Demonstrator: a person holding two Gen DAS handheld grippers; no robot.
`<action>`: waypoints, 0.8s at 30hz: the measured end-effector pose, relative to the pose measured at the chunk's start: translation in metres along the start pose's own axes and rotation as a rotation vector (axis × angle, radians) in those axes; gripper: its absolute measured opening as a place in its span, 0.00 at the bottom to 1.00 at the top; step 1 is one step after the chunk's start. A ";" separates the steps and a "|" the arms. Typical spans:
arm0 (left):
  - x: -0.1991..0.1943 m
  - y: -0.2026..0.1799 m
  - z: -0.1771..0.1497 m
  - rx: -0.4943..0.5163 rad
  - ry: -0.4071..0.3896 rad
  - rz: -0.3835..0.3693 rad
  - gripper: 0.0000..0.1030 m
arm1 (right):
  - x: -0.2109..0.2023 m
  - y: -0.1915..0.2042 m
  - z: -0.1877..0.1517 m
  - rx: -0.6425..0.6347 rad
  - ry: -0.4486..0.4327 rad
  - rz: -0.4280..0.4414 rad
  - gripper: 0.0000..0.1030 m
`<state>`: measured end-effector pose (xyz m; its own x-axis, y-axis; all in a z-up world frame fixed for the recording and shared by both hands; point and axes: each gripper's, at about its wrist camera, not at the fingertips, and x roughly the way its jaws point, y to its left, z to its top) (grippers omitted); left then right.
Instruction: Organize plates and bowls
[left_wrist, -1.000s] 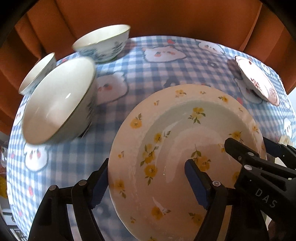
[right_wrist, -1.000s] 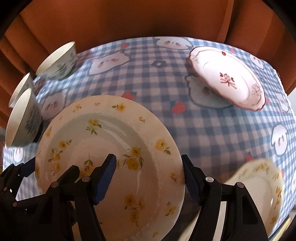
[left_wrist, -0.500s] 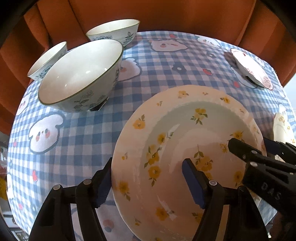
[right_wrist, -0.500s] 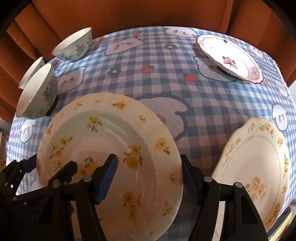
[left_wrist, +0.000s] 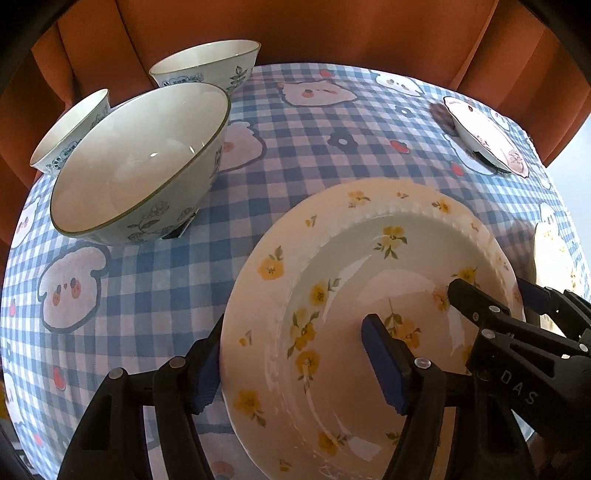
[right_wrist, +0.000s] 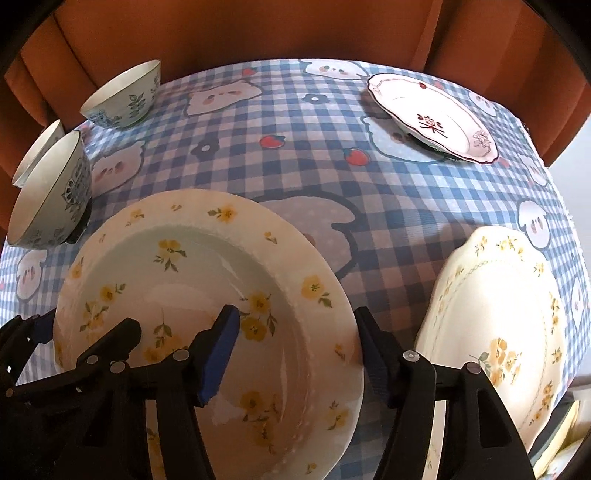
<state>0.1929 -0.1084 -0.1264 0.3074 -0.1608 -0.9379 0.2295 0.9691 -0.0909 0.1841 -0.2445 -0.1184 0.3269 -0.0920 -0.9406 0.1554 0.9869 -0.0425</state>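
Two grippers of mine straddle one yellow-flowered plate (left_wrist: 354, 295) above the checked tablecloth (left_wrist: 295, 155): the left gripper (left_wrist: 291, 365) is closing across its left rim, the right gripper (right_wrist: 295, 354) spans its right rim. Whether the pads press, I can't tell. Three bowls (left_wrist: 136, 162) stand left, two plates (right_wrist: 506, 328) right.

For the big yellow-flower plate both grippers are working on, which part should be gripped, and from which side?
Grip the yellow-flower plate by its broad flat rim, from two opposite edges, one finger above and one below. The left gripper, its jaws closing, straddles the plate's left edge; the right gripper straddles its right edge. The deep sloping well gives no hold, so the rim looks like the best place.
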 end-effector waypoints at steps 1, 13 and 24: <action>0.000 -0.001 0.000 0.001 0.000 0.003 0.68 | 0.000 0.001 0.000 0.001 -0.001 -0.003 0.65; -0.023 -0.016 -0.009 -0.050 0.043 0.071 0.67 | -0.012 -0.008 -0.008 -0.046 0.049 0.057 0.65; -0.063 -0.043 -0.014 -0.128 -0.002 0.122 0.67 | -0.046 -0.032 -0.006 -0.126 0.027 0.107 0.64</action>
<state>0.1503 -0.1370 -0.0680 0.3277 -0.0408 -0.9439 0.0712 0.9973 -0.0183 0.1582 -0.2707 -0.0757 0.3099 0.0168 -0.9506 0.0026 0.9998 0.0185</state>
